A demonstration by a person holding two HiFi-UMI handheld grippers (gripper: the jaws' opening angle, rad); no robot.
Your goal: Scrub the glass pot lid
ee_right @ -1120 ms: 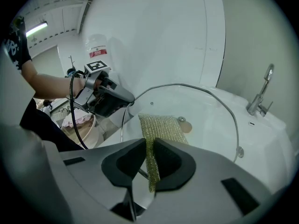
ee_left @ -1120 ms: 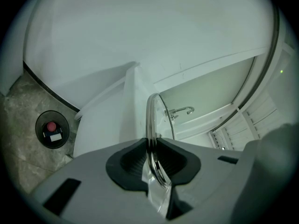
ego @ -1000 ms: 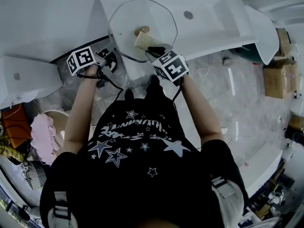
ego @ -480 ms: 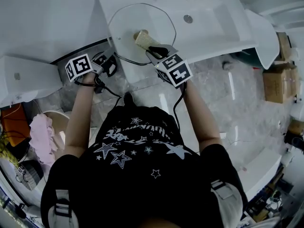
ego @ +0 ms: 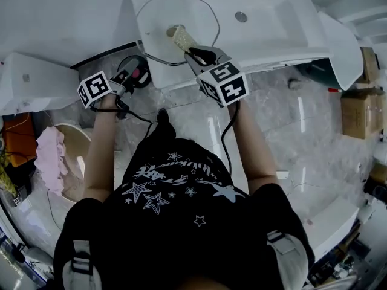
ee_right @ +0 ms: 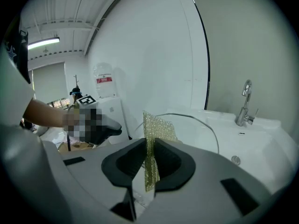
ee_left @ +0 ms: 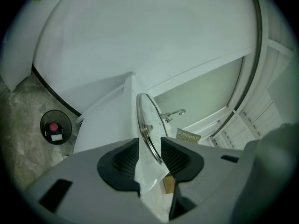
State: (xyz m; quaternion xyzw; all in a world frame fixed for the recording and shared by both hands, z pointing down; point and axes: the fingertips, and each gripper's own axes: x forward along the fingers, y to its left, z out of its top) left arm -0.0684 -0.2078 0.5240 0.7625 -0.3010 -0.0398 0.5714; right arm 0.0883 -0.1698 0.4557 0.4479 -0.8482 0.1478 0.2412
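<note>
The right gripper (ee_right: 149,147) is closed on a glittery gold scouring pad (ee_right: 156,125), which stands up between its pads. The left gripper (ee_left: 149,146) has just been opening; its jaws stand apart and press on nothing. The glass pot lid (ego: 157,14) sits at the left end of the white washbasin (ego: 272,32), in the upper middle of the head view, with the pad at its knob.

Only the left gripper view shows the lid edge-on, its steel rim lined up with the gap between the jaws, and a dark round container (ee_left: 55,127) on the floor at left. Only the right gripper view shows the chrome tap (ee_right: 244,104) upright and a red label (ee_right: 104,80), too small to read. The print on the black shirt (ego: 175,180) is not legible.
</note>
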